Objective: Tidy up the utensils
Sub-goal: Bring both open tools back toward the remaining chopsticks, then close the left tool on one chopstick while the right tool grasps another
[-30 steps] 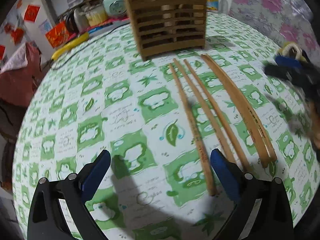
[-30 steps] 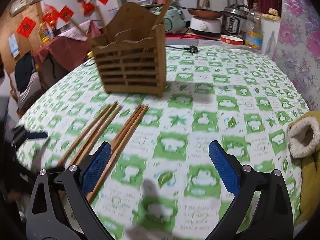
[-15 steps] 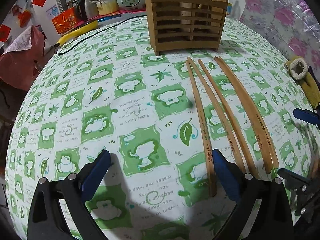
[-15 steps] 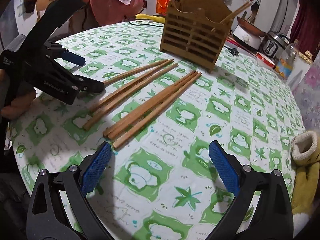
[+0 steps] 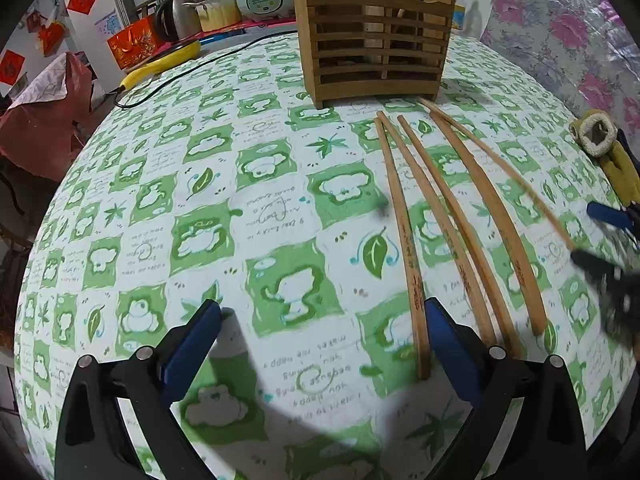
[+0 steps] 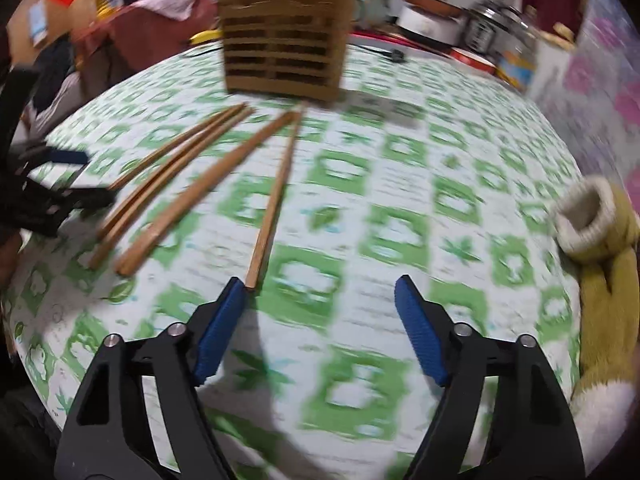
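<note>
Right wrist: spread right gripper (image 6: 320,300), one chopstick (image 6: 272,200) ending at its left pad.

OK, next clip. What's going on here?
A person with a gripper in each hand is tidying chopsticks off a round table with a green patterned cloth. Five chopsticks lie loose in front of the slatted wooden holder, which already has a few sticks in it. Both the left gripper and the right gripper are open and hold nothing. The rightmost chopstick lies angled apart from the rest, its near end at the right gripper's left pad. The right view is motion-blurred.
</note>
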Available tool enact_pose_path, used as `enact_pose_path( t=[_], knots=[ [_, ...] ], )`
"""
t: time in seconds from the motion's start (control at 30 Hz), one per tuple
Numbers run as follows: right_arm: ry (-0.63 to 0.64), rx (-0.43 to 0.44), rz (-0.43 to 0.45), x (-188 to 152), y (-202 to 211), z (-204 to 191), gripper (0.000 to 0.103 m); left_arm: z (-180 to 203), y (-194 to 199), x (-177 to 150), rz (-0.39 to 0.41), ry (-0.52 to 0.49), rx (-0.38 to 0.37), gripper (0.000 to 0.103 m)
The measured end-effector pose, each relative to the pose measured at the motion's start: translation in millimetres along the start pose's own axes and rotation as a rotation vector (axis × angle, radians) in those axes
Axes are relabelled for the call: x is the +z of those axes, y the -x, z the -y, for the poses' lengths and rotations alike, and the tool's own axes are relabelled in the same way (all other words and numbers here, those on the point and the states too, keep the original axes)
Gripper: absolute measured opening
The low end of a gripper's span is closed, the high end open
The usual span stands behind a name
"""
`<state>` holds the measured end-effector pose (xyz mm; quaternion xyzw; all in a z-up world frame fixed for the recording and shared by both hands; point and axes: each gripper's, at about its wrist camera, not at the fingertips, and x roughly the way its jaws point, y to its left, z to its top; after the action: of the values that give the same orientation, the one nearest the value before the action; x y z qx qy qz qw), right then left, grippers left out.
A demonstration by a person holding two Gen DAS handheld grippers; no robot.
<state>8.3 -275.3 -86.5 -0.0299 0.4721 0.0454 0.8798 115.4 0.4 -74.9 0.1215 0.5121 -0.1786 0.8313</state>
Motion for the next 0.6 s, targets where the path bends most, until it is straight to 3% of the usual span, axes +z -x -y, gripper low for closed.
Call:
enact_pose_path(
  t=[0.23,0.37,0.53,0.57,0.6],
  knots=[
    [-0.028,0.047,0.024,-2.4,2.0,5.8,0.061,7.2,18.7,-16.9,0.049,-0.037,0.052,0.097],
    [-0.004,0.058,0.033,-2.1,3.6,-1.0,0.058,16.9,22.9,-20.6,0.067,-0.066,0.049,0.081],
    [0.002,0.093,0.012,-1.7,-0.3,-3.6,0.037,24.2,19.4,-19.2,0.057,-0.084,-0.004,0.057],
    [0.011,0.1,0.015,-2.4,0.5,-5.5,0.03,25.0,19.8,-19.3,0.058,-0.086,-0.023,0.05],
    [0.018,0.106,0.017,-2.4,0.9,-7.0,0.015,25.4,20.3,-20.0,0.057,-0.087,-0.04,0.044]
  ],
)
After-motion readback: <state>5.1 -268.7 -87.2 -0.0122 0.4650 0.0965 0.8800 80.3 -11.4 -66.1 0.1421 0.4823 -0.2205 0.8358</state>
